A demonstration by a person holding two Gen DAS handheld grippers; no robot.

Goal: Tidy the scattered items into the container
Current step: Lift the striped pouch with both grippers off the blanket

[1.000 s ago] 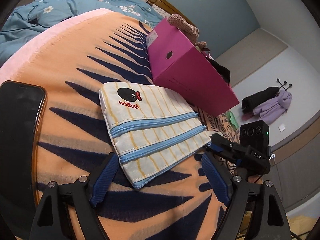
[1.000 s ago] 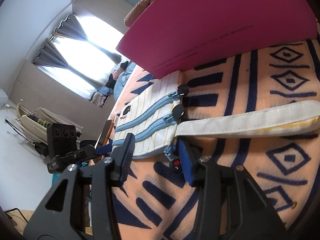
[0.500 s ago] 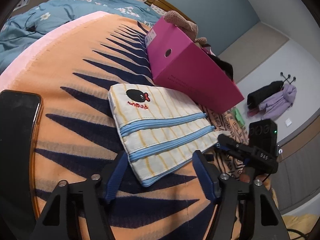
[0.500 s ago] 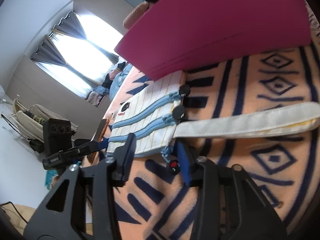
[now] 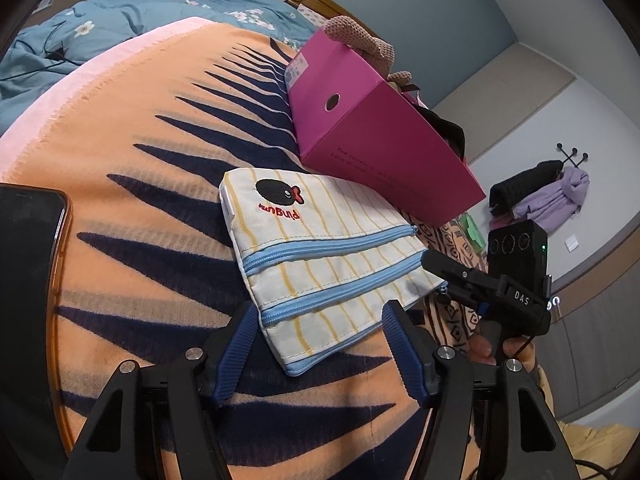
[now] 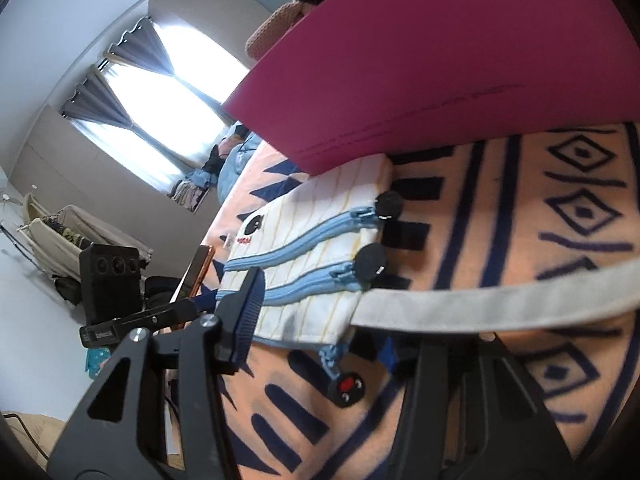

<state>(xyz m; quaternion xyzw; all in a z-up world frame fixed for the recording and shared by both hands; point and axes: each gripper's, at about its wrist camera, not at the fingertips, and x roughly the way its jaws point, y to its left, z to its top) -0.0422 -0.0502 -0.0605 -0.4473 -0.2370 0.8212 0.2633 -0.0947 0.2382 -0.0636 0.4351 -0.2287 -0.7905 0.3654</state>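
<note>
Left wrist view first: the left gripper [image 5: 320, 344] hangs low over the orange and navy blanket [image 5: 132, 200], its blue-padded fingers [image 5: 236, 350] spread wide and holding nothing. Between them sits the near corner of the striped pouch [image 5: 320, 256], white with yellow lines and two pale blue zips, a black penguin patch at its far end. It lies flat on the blanket, its far right edge tucked just under the pink box [image 5: 372, 136], which stands tilted behind it with a knitted toy [image 5: 360, 40] poking out on top. A dark phone [image 5: 28, 264] rests at the left edge.

Over to the right wrist view: the right gripper [image 6: 320, 332] is open too, wide, straddling the pouch's zip end. One blue pad [image 6: 248, 316] sits against the pouch's left side, while the other finger is hidden under the pale wrist strap [image 6: 500, 300] running off to the right. Nothing is clamped. Round black zip pulls [image 6: 372, 262] dangle at the pouch's edge.
</note>
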